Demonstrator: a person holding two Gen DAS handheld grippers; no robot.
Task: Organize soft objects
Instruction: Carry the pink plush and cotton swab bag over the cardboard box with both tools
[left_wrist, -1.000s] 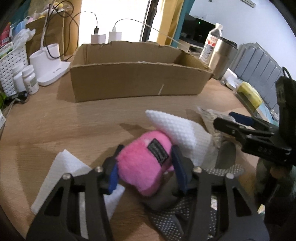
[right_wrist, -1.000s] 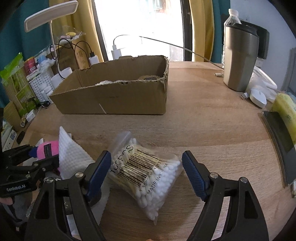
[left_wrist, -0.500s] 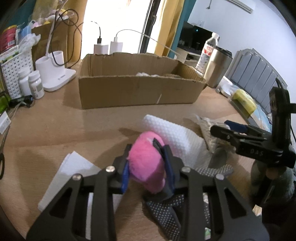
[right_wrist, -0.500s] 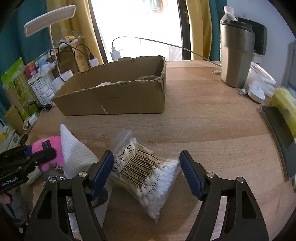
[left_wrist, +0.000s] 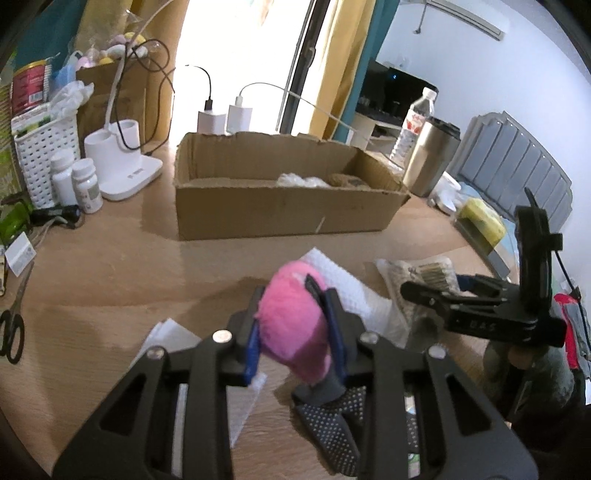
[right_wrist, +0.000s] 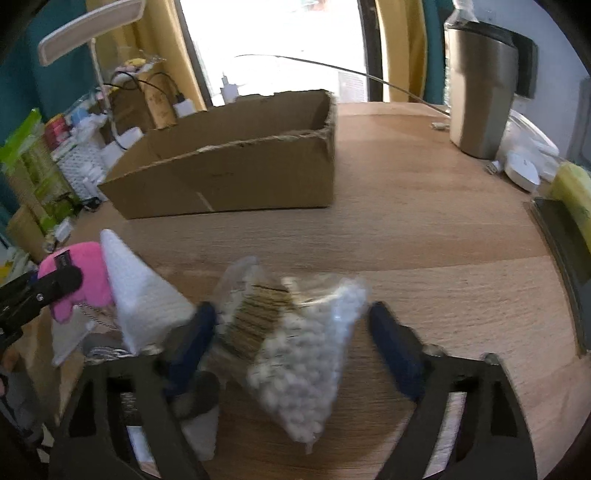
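Note:
My left gripper (left_wrist: 293, 334) is shut on a pink plush toy (left_wrist: 291, 325) and holds it lifted above the table; the toy also shows in the right wrist view (right_wrist: 83, 275). My right gripper (right_wrist: 291, 332) is open, its fingers on either side of a clear bag of cotton swabs (right_wrist: 295, 339) lying on the table. A white textured cloth (right_wrist: 142, 295) stands up between the two grippers. An open cardboard box (left_wrist: 284, 199) sits further back, with white and brown soft items inside.
A dotted grey cloth (left_wrist: 328, 424) and white paper (left_wrist: 170, 332) lie under my left gripper. A steel tumbler (right_wrist: 480, 92), lamp base (left_wrist: 118, 162), pill bottles (left_wrist: 86, 184), white basket (left_wrist: 44, 155) and scissors (left_wrist: 13, 328) stand around the table's edges.
My left gripper closed on the pink plush toy and lifted it. My right gripper moved forward and down around the cotton swab bag, still open.

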